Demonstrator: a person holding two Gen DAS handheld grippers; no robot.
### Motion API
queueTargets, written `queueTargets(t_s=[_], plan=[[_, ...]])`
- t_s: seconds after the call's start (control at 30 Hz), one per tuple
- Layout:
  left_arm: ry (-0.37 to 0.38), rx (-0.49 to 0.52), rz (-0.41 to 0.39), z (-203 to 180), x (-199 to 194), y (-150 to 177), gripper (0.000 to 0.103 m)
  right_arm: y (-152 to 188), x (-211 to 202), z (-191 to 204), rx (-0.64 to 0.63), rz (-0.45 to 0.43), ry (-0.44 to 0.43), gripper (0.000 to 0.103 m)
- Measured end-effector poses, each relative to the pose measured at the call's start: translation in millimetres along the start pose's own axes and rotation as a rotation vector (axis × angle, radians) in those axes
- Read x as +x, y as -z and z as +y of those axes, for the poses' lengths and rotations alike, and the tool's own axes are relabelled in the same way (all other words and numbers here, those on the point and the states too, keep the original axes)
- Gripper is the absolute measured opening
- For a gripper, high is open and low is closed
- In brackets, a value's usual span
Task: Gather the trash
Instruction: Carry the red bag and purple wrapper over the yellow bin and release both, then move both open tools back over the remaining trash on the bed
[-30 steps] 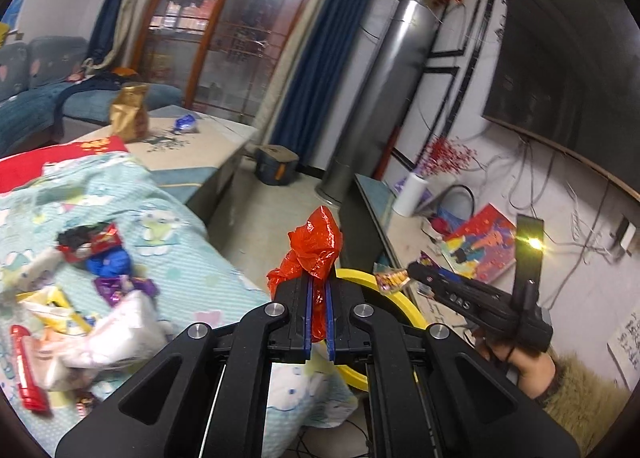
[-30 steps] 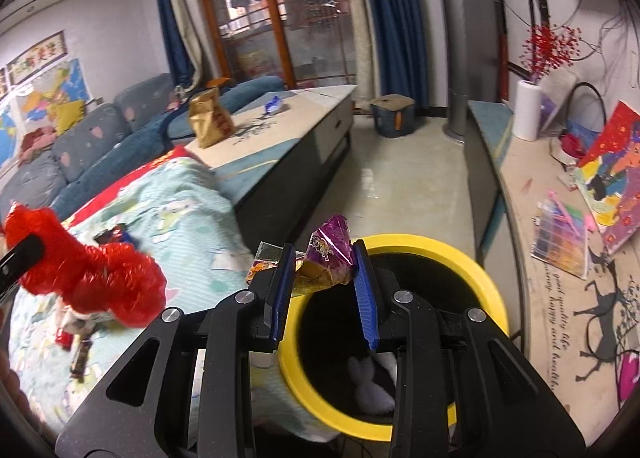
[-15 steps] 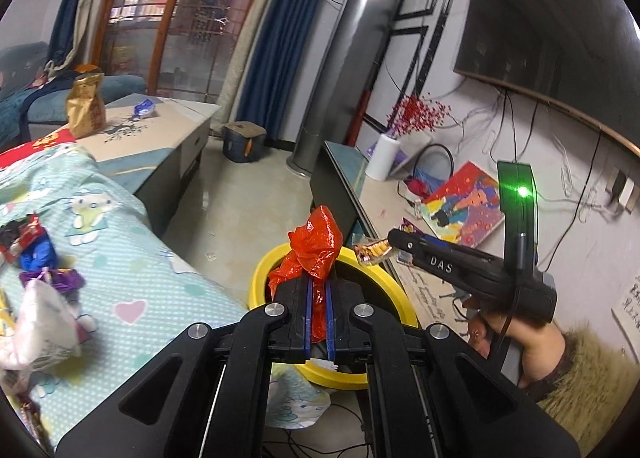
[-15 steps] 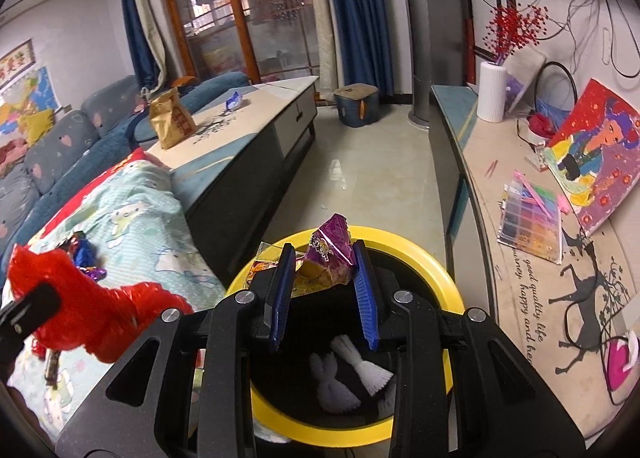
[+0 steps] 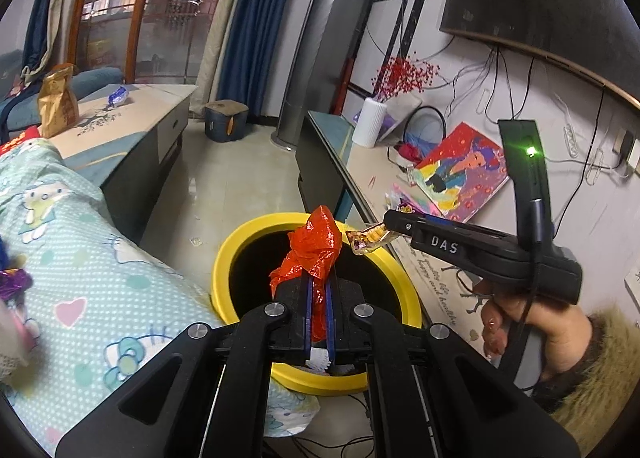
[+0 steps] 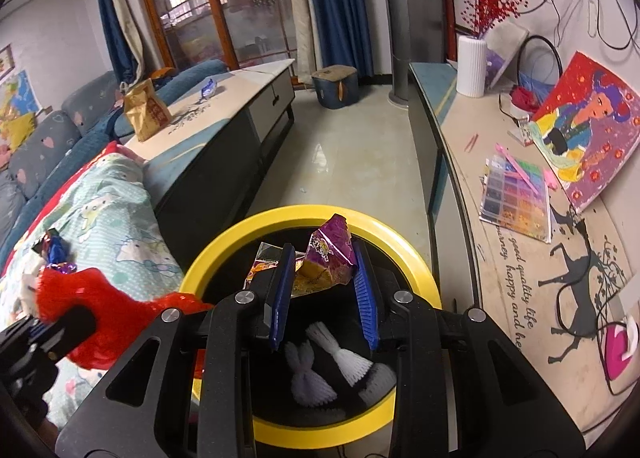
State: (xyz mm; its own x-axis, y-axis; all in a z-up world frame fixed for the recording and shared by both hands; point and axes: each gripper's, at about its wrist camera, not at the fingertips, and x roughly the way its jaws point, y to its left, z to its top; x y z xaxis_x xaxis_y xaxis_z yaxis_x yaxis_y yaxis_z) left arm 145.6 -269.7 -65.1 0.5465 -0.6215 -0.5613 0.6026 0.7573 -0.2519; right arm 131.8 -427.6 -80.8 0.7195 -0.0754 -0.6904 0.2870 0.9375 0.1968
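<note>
Above the yellow bin, left jaws pinch a red bag, right jaws a purple wrapper.

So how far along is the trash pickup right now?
Done: white foam nets lie in the bin. In hand: left tool grips a red bag, right tool a purple wrapper, both over the bin, unreleased. Left: wrappers on the blanket.
</note>
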Motion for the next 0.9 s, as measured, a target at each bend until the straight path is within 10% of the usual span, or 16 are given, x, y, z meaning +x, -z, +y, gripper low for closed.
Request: queueTargets(t_s=[0.1, 0.13, 0.33, 0.9], plan=[[-0.023, 0.007, 0.034, 3, 17, 4, 0.036, 2, 6, -6, 0.017, 0.027, 0.004, 0.040], [-0.045, 0.004, 0.039, 5, 21, 7, 0.064, 3, 7, -8, 0.024, 0.029, 0.015, 0.044], [-0.116, -0.042, 0.050, 26, 11, 11, 0.088, 4, 5, -8, 0.026, 0.020, 0.041, 0.056], [-0.310, -0.134, -0.072, 84, -102, 12, 0.096, -3, -38, 82, -0.129, -0.058, -0.144, 0.063]])
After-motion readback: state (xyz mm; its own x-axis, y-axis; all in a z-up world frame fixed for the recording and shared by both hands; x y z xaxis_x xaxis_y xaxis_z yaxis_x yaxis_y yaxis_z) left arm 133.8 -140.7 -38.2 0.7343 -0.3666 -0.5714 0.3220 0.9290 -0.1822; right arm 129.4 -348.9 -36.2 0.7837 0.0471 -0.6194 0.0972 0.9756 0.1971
